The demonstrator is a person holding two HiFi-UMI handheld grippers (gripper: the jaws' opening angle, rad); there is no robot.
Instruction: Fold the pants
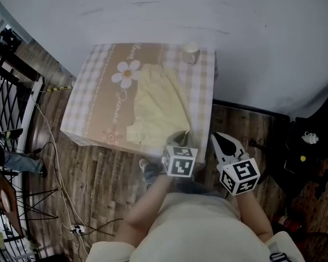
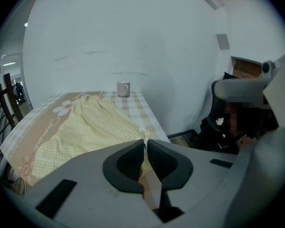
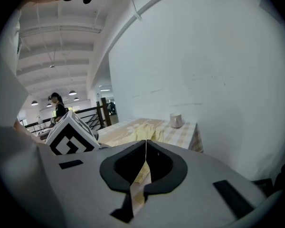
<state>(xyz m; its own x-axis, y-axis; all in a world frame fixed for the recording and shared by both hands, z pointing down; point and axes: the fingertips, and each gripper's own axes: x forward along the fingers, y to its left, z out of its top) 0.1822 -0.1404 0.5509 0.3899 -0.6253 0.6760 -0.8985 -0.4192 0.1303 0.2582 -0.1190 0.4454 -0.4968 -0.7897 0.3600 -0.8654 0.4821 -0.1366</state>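
Note:
Pale yellow pants (image 1: 156, 105) lie lengthwise on the table's checked cloth (image 1: 93, 86), waist end toward the wall. My left gripper (image 1: 181, 138) is at the pants' near right corner, and in the left gripper view (image 2: 145, 144) its jaws pinch a thin fold of the yellow fabric (image 2: 90, 122). My right gripper (image 1: 219, 138) hangs off the table's near right corner, over the floor. In the right gripper view (image 3: 146, 144) it is shut with nothing between its jaws, and the pants (image 3: 137, 127) lie ahead.
A white mug (image 1: 191, 52) stands at the table's far right corner, beside the white wall. A black railing (image 1: 11, 91) and cables (image 1: 54, 162) are at the left. A dark chair with bags (image 1: 311, 146) sits right of the table on the wooden floor.

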